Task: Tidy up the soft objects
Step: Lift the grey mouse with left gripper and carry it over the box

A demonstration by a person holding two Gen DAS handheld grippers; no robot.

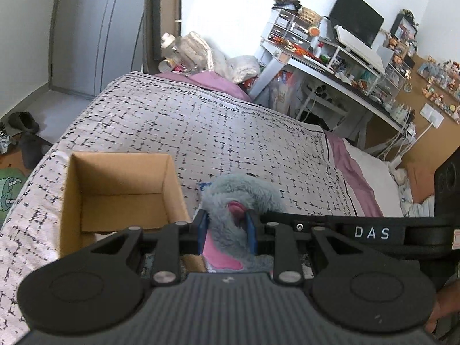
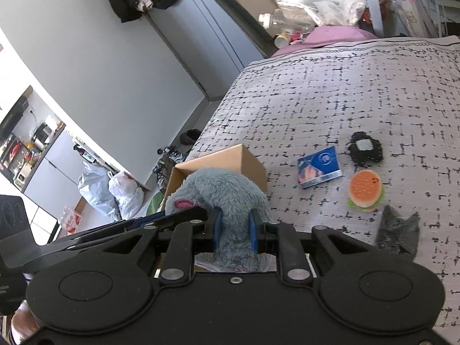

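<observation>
Both grippers hold one grey-blue plush toy with pink patches, also seen in the right wrist view. My left gripper is shut on one end of it, just right of an open cardboard box. My right gripper is shut on the other end, in front of the same box. The box interior looks empty in the left wrist view. On the bed lie a burger plush, a blue tissue pack, a black fuzzy item and a dark crumpled piece.
The checked bedspread covers the bed. A cluttered desk with a monitor stands right of the bed. Shoes lie on the floor to the left. Plastic bags sit on the floor beyond the box.
</observation>
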